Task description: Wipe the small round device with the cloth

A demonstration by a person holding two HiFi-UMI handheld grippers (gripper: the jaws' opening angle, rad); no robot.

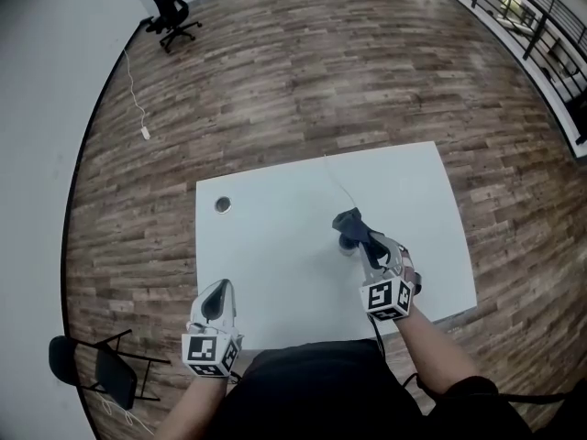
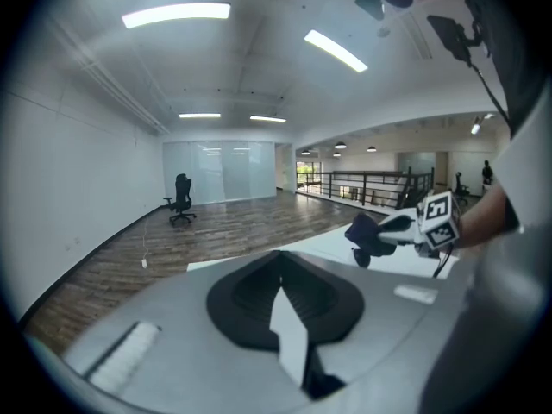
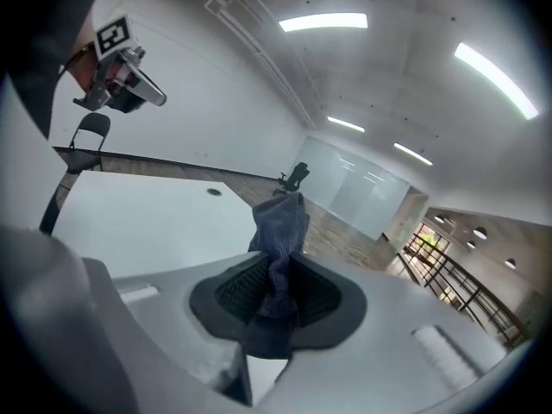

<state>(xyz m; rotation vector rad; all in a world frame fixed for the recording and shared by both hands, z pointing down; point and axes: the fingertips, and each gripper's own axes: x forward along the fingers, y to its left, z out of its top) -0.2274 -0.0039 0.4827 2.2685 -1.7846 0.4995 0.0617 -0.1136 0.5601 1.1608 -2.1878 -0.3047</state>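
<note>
My right gripper (image 1: 369, 243) is shut on a dark blue cloth (image 1: 350, 219) over the right half of the white table (image 1: 275, 246). The cloth (image 3: 281, 224) stands bunched up between the black pads (image 3: 319, 298) in the right gripper view. Just under the cloth a small round device (image 1: 346, 245) peeks out, mostly covered; from the left gripper view it is a dark knob (image 2: 362, 257) below the cloth (image 2: 366, 228). My left gripper (image 1: 218, 289) hovers at the table's near left edge, jaws shut with nothing between them (image 2: 279, 285).
A thin cable (image 1: 336, 180) runs from the device toward the table's far edge. A round grommet hole (image 1: 223, 205) sits at the far left of the table. A black office chair (image 1: 171, 12) stands far off, a folding chair (image 1: 99, 365) near left, and a railing (image 1: 537, 26) on the right.
</note>
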